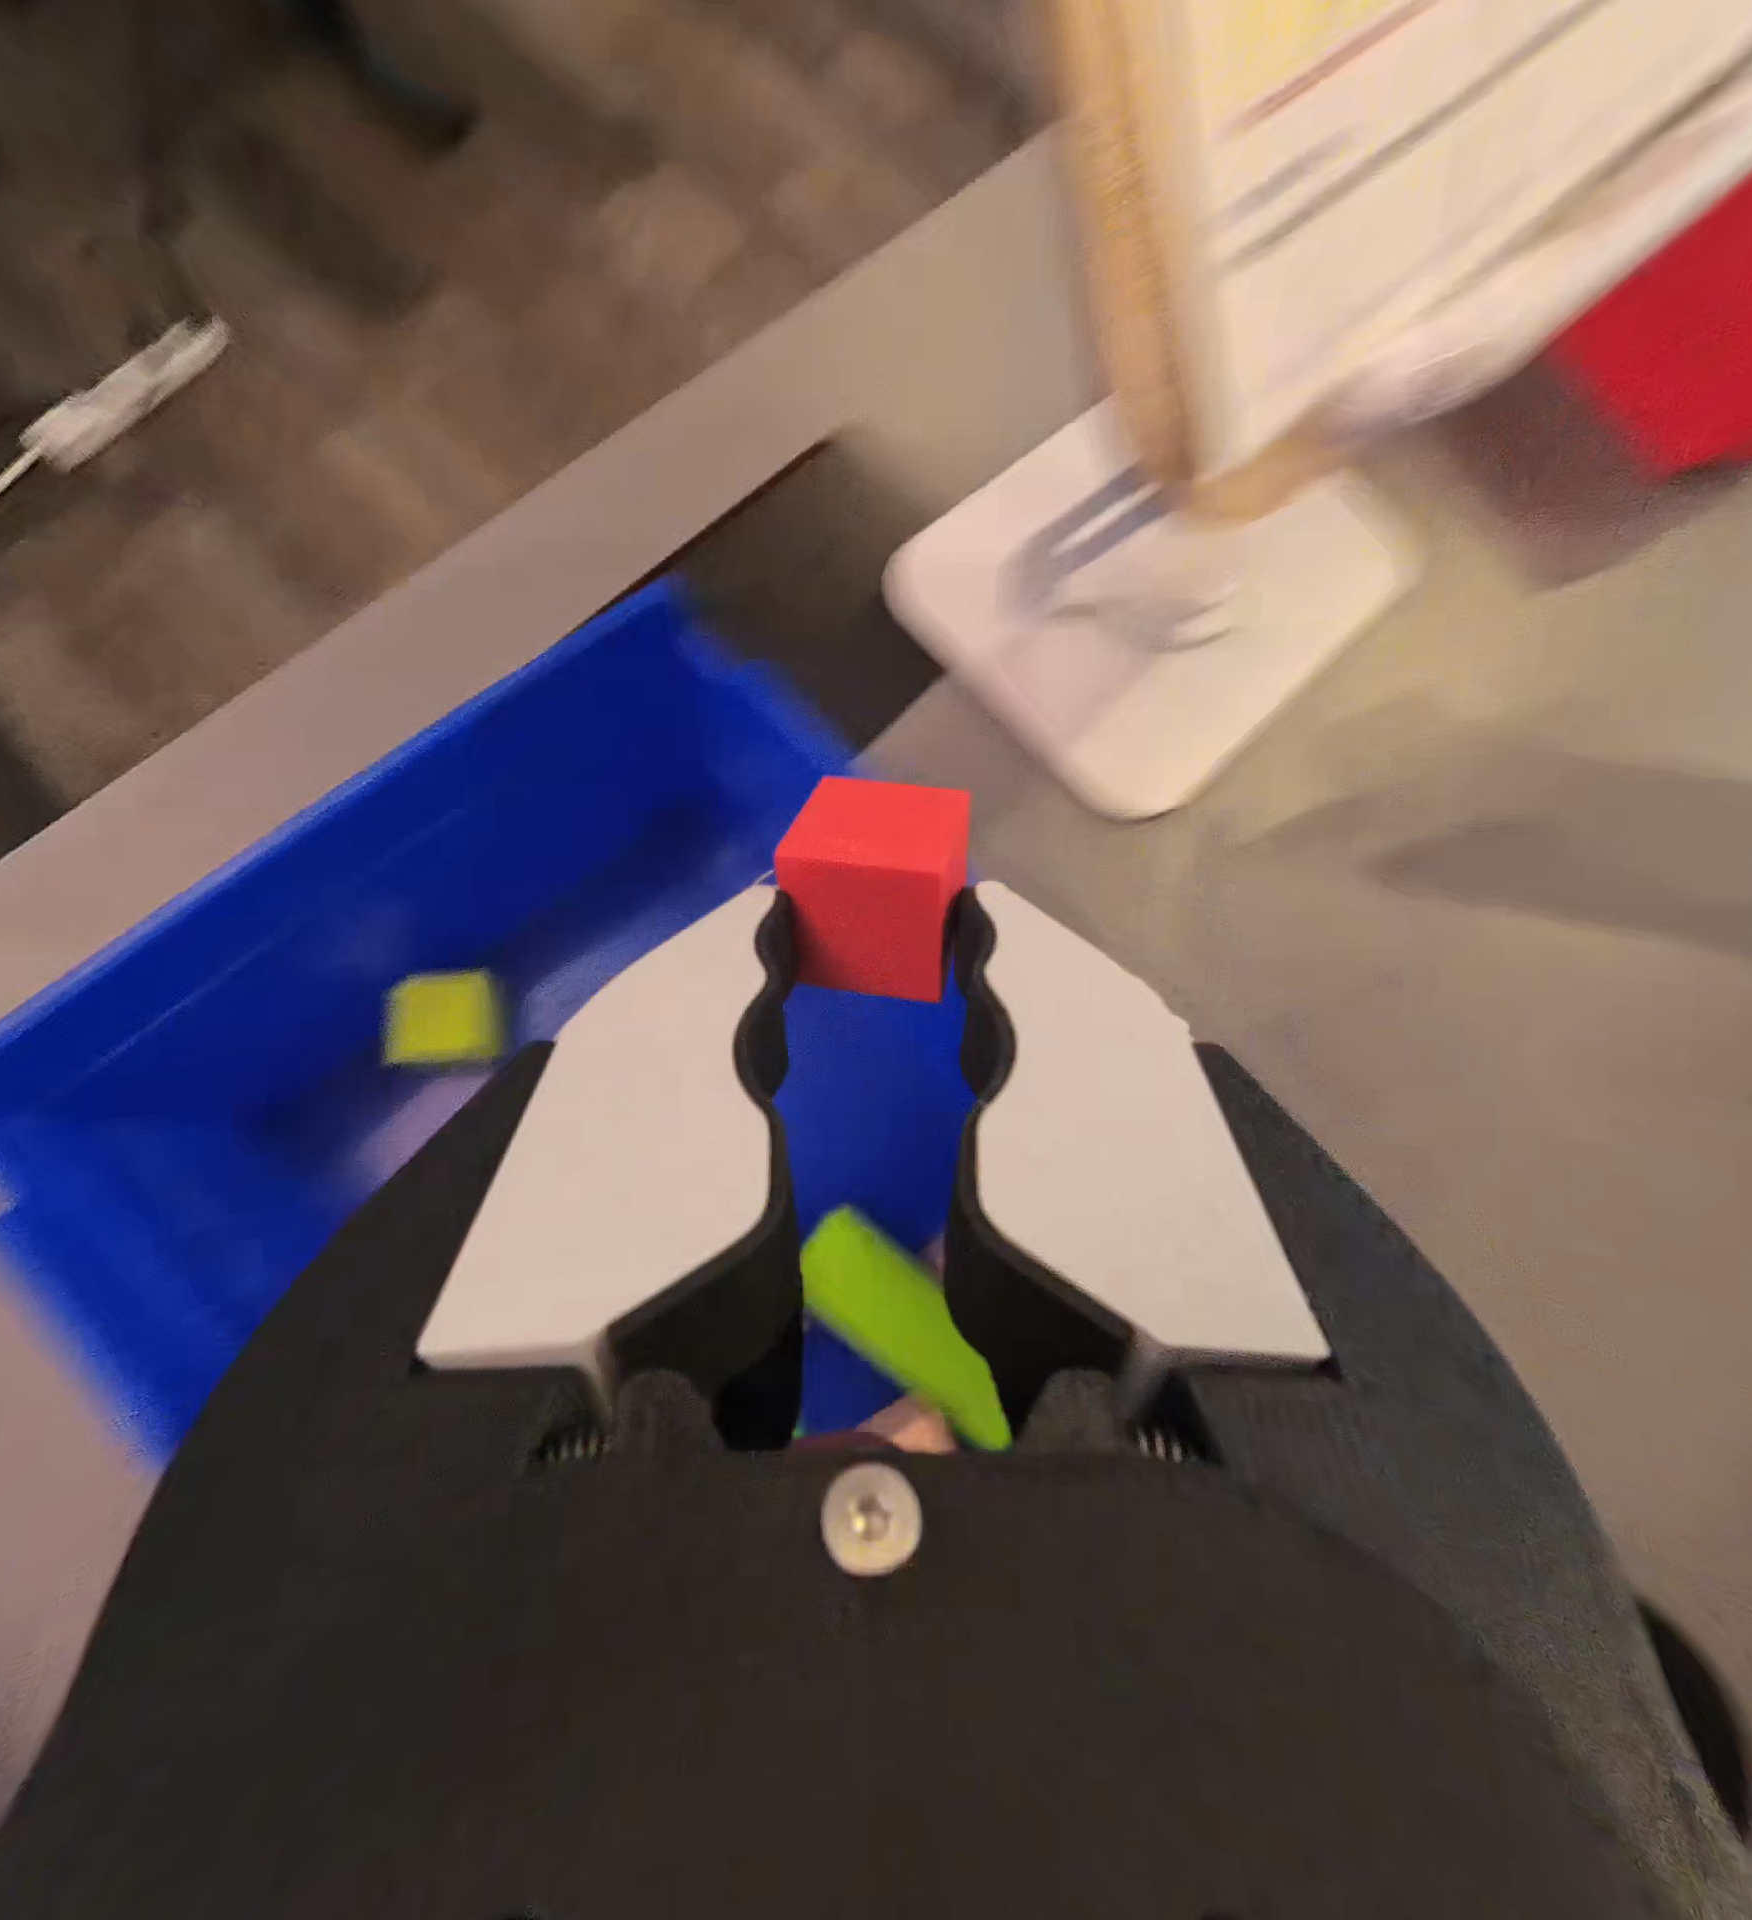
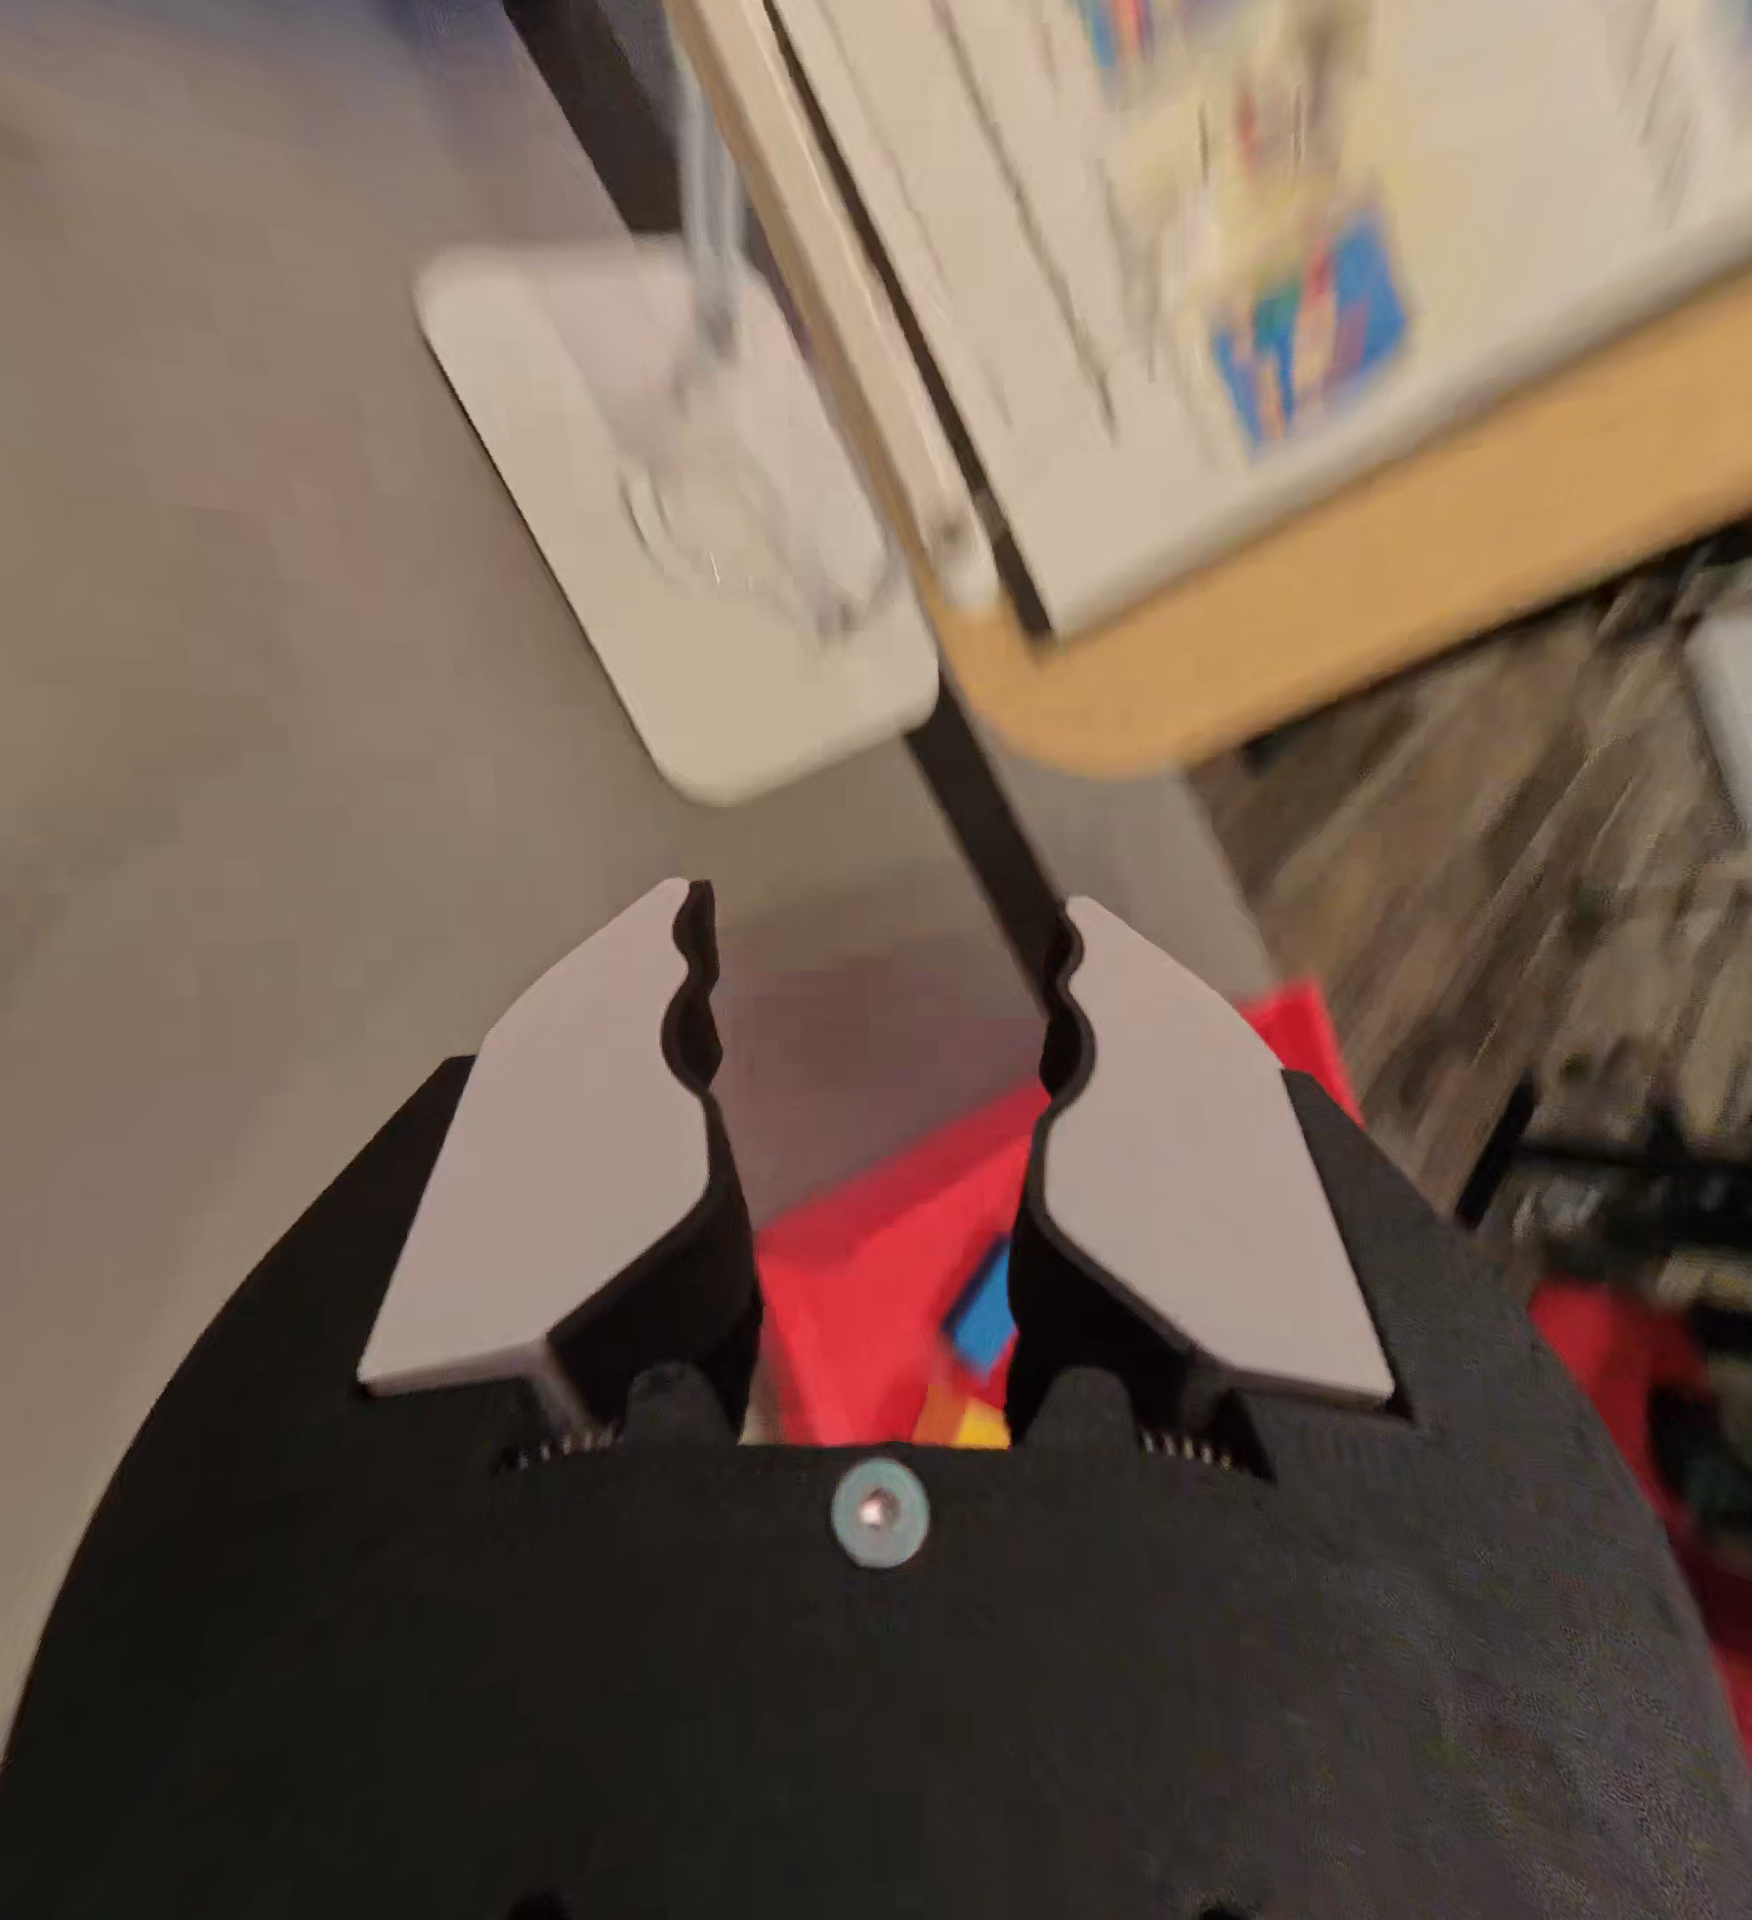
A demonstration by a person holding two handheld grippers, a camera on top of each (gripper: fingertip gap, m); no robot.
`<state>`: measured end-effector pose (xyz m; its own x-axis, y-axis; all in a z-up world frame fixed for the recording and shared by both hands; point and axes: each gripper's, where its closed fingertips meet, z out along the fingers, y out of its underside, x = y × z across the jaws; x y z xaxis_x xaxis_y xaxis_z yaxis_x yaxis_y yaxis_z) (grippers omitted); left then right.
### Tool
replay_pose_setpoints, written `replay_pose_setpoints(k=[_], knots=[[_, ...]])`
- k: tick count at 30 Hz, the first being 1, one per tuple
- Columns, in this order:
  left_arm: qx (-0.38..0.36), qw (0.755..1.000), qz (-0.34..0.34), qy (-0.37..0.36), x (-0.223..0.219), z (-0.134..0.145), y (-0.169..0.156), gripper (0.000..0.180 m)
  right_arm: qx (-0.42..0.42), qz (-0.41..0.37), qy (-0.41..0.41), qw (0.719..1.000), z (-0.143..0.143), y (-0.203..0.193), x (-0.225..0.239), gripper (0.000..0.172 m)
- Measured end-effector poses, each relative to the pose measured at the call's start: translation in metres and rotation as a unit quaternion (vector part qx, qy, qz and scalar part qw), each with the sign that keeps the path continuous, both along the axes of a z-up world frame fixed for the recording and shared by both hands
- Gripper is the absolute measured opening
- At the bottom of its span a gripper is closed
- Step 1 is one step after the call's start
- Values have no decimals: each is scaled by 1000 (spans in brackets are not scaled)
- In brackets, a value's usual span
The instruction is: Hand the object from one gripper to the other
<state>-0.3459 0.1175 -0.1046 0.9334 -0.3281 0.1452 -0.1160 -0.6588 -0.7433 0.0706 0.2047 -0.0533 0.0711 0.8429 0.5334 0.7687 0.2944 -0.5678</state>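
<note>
Here the red cube (image 1: 872, 894) sits pinched at the left gripper (image 1: 870, 935) fingertips.

Blue bin (image 1: 352, 883) sits right at the bench (image 1: 1371, 1091) edge, w/ a yellow-green square piece (image 1: 441, 1016) and a brighter green piece (image 1: 893, 1320) lying in it. White flat stand base (image 1: 1142, 623) is on the bench just past the bin's far end, holding up a tilted board w/ printed sheets (image 1: 1423, 208), all pretty blurry. Red bin (image 2: 882, 1278) is at the opposite bench edge, blue (image 2: 986, 1320) and yellow (image 2: 981, 1432) bits inside. Beyond the edge near the blue bin, brownish floor w/ a small white thing (image 1: 113, 400), can't tell what. Past the red bin it's dark clutter (image 2: 1630, 1195).
</note>
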Motion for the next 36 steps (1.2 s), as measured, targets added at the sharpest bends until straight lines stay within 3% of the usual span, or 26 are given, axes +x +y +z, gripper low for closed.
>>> replay_pose_setpoints(k=[4,7,11,15,20,22,28,31,36], knots=[[75,985,-111,-112,109,47,-16,30,103,147,78,981,22,-75,-75,48],[100,961,-188,-178,181,67,-30,30,146,203,127,960,33,-114,-108,40],[102,923,-270,-253,250,78,-46,30,193,224,164,941,43,-131,-125,47],[90,896,-322,-293,288,80,-56,30,202,239,149,938,37,-136,-127,45],[79,877,-360,-309,314,78,-62,30,214,258,134,933,31,-140,-124,41],[76,874,-369,-308,319,77,-62,30,215,265,129,931,28,-143,-123,28],[75,859,-380,-333,325,83,-63,31,192,256,142,937,34,-142,-112,27],[109,874,-356,-312,312,89,-51,34,143,213,155,954,45,-116,-93,27],[185,926,-264,-198,268,91,-14,4,62,60,142,986,52,-9,-28,27]])
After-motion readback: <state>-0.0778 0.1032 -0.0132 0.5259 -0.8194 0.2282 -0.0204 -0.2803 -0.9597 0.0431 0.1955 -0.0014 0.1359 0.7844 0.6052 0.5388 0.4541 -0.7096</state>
